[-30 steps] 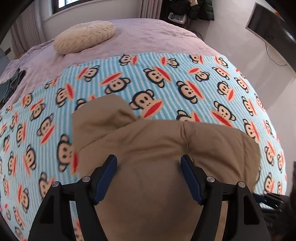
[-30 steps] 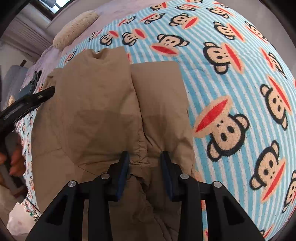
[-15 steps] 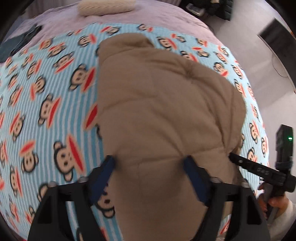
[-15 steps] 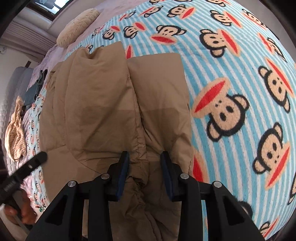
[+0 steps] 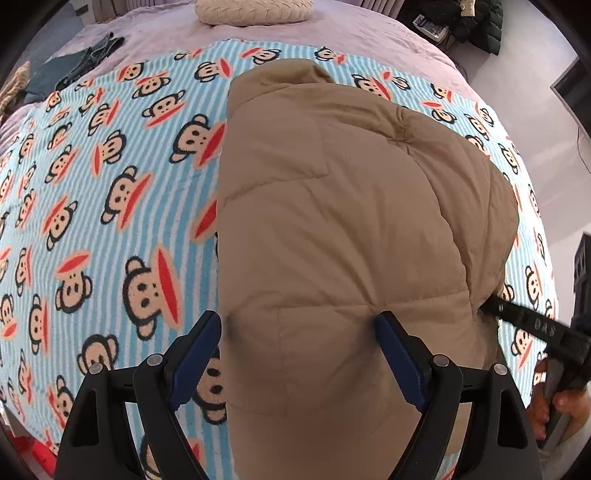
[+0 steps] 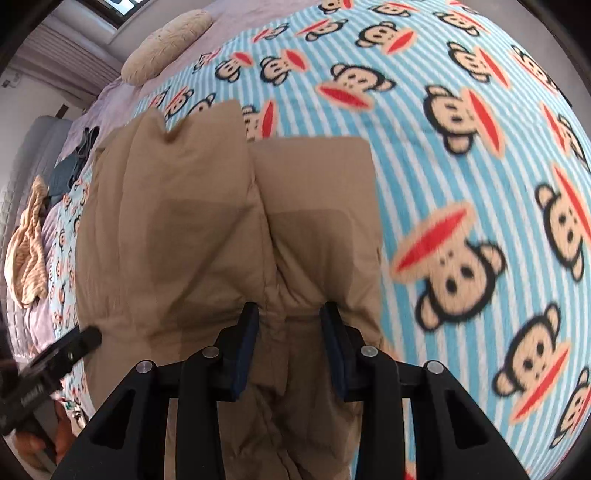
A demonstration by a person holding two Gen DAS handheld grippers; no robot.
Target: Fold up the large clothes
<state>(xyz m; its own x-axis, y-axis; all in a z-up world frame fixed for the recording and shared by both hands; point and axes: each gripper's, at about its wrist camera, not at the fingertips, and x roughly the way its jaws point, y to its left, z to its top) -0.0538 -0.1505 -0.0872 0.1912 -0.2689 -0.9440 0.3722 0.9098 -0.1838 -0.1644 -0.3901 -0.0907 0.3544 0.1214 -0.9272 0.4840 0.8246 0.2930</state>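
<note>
1 tan padded jacket [image 5: 351, 236] lies folded on the monkey-print blanket [image 5: 110, 206] covering the bed [image 5: 155, 29], with 1 cream pillow [image 5: 255, 11] at the far end. The left gripper [image 5: 299, 332] is opening, its 2 fingers wide apart over the jacket. The right gripper [image 6: 290, 325] has its 2 fingers clamped on the jacket's seam ridge.

Tan puffer jacket [image 5: 343, 229] bottom edge cut off by frame in both views. Right tongs [image 5: 491, 306] tips hidden behind jacket in left view. Monkey blanket [image 6: 461, 206] blurred.
</note>
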